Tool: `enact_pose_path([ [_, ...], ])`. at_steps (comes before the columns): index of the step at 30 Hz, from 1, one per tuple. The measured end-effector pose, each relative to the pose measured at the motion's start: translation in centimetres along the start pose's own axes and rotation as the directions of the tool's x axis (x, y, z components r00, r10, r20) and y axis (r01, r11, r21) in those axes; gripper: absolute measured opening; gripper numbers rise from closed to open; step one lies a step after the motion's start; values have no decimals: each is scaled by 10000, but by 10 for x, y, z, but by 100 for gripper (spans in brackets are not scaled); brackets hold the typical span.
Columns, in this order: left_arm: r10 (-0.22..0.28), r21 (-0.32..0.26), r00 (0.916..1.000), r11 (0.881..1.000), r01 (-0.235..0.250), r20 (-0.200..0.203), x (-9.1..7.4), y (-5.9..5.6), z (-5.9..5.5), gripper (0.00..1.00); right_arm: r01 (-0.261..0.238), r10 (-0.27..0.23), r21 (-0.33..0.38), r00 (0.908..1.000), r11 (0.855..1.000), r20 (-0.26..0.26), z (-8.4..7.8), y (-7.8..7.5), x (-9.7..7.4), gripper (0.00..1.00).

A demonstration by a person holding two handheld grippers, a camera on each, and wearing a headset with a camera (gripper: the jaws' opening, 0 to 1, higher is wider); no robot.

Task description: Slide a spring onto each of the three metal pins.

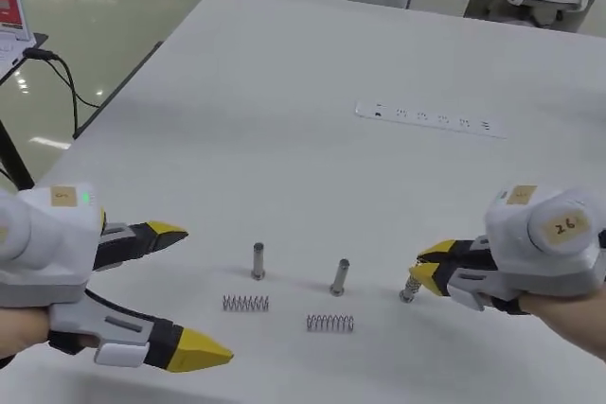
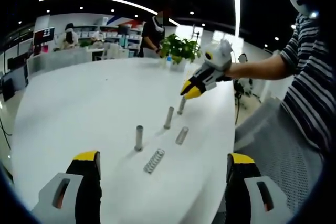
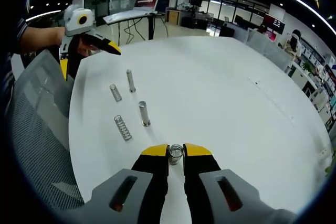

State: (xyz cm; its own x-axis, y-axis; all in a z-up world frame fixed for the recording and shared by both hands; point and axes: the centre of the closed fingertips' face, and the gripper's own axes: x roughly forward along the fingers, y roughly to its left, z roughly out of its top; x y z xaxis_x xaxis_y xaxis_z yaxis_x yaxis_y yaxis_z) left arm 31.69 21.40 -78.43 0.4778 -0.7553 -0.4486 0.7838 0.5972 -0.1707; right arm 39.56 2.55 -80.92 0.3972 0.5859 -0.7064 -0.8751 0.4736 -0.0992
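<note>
Right gripper is pinching a spring on the rightmost pin with jaws nearly closed, left gripper is hovering wide open and empty at near left, loose left spring and loose middle spring are lying just nearside of left pin and middle pin.

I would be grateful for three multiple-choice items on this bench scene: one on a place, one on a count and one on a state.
1. Where does the right tool hold its spring?
A. at the pin nearest it
B. over the power strip
C. on the floor

2. How many loose springs lie on the table?
A. none
B. two
C. four

3. How do the jaws of the left tool stand?
A. shut on a pin
B. wide open, holding nothing
C. shut on a spring

Answers: 1 A, the coil sits between its tips at that pin; 2 B, one lies before each of the bare pins; 3 B, a wide gap separates them.
</note>
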Motion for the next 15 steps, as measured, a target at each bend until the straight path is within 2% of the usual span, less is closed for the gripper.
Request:
enact_pose_path([
  [7,10,-39,10000,10000,-10,41,0,0,1,97,-8,7,-24,9995,10000,-312,-13,4,7,8],
  [8,13,-39,10000,10000,-13,43,0,0,1,97,47,-48,-49,9999,10000,-91,-9,2,7,8],
  [9,17,-35,10000,10000,-17,42,0,0,1,97,19,-18,56,9997,10000,-236,-11,2,6,8],
  [15,26,-117,10000,9999,-25,94,0,0,2,96,-183,185,102,9997,9998,-179,-10,3,6,9],
])
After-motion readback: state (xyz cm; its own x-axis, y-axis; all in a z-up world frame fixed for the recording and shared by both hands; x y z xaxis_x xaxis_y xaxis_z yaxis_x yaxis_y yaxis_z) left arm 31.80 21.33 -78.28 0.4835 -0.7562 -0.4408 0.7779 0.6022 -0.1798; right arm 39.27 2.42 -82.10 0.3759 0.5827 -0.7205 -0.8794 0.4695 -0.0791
